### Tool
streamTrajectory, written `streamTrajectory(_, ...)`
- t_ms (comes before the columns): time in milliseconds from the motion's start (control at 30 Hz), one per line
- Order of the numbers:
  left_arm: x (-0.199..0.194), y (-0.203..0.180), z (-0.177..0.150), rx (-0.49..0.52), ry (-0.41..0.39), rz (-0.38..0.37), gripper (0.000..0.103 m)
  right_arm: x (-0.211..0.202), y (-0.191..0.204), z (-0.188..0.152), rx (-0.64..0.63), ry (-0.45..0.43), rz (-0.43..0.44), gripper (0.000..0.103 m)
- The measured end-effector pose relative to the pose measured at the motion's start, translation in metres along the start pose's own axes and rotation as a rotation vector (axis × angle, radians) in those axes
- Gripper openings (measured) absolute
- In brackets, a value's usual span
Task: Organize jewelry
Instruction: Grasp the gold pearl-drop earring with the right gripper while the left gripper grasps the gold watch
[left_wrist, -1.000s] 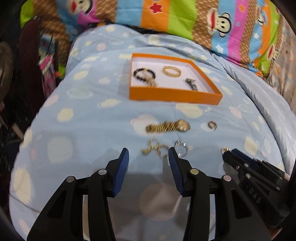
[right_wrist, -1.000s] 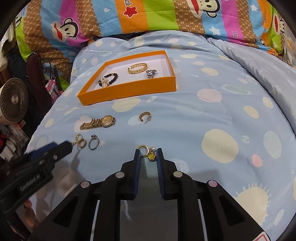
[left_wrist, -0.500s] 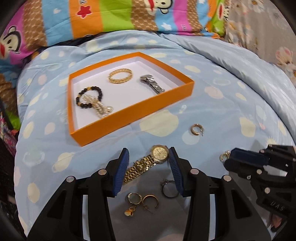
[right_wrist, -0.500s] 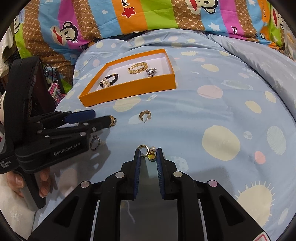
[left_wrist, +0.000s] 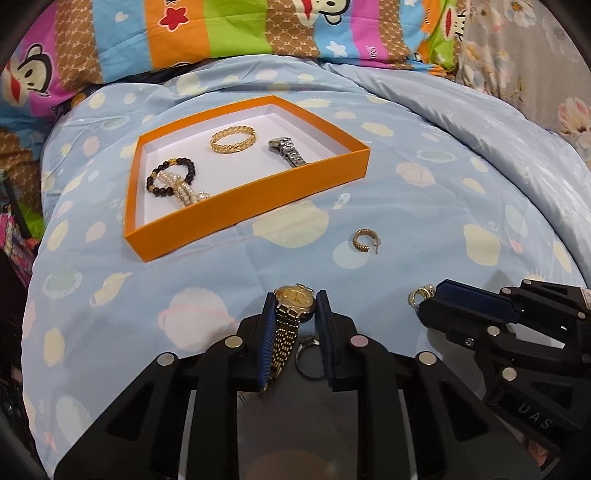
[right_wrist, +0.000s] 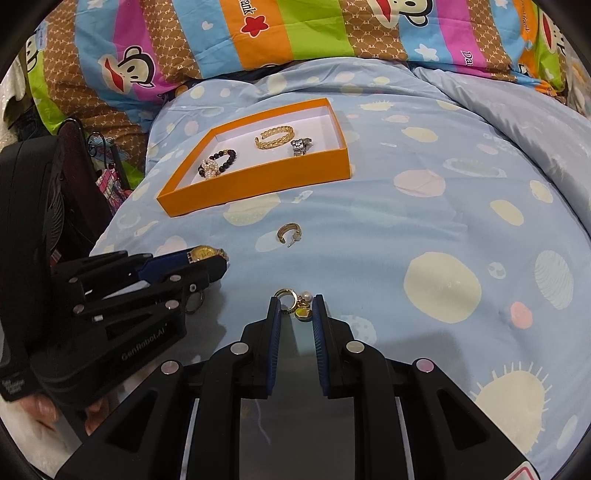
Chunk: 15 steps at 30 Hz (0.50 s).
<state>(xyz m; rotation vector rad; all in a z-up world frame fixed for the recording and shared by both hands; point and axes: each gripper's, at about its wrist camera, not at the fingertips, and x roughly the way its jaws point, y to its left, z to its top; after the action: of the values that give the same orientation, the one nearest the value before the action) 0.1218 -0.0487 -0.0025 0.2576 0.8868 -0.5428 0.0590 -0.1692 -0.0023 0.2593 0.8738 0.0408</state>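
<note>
Pale blue spotted quilt (left_wrist: 424, 206), soft and wrinkled, striped cartoon bedding behind. Orange cardboard tray (left_wrist: 255, 192), white inside, holds a black bead bracelet (left_wrist: 170, 177) with pearls, a braided gold bangle (left_wrist: 233, 139) and a steel watch (left_wrist: 287, 151). Left gripper (left_wrist: 295, 314) has just been closing; its ribbed blue pads now pinch the gold watch (left_wrist: 295, 297) at the case, link band trailing back. Thin ring (left_wrist: 308, 360) lies under it. Right gripper (right_wrist: 295, 310), nearly pressed together, pinches a gold charm earring (right_wrist: 295, 301). Ridged gold hoop (left_wrist: 364, 240) lies loose on quilt.

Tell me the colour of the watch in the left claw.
Gold watch, seen best in the left wrist view.
</note>
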Motion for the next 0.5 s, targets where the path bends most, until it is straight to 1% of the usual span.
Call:
streamTrajectory(167, -0.008, -0.003, -0.004, -0.063, -0.008, 0.052, 0.020, -0.007, 0.000, 0.002, -0.005, -0.024, -0.010, 0.016)
streamTrajectory(267, -0.019, -0.003, -0.005, -0.108, -0.030, 0.072, 0.020, -0.014, -0.001, 0.006, -0.008, -0.045, -0.016, 0.016)
streamTrajectory(400, -0.035, 0.001, -0.002, -0.172, -0.068, 0.124, 0.020, -0.023, -0.002, 0.015, -0.016, -0.079, -0.022, 0.016)
streamTrajectory(500, -0.045, 0.006, 0.004, -0.213, -0.093, 0.138, 0.020, -0.029, -0.002, 0.025, -0.022, -0.107, -0.026, 0.016)
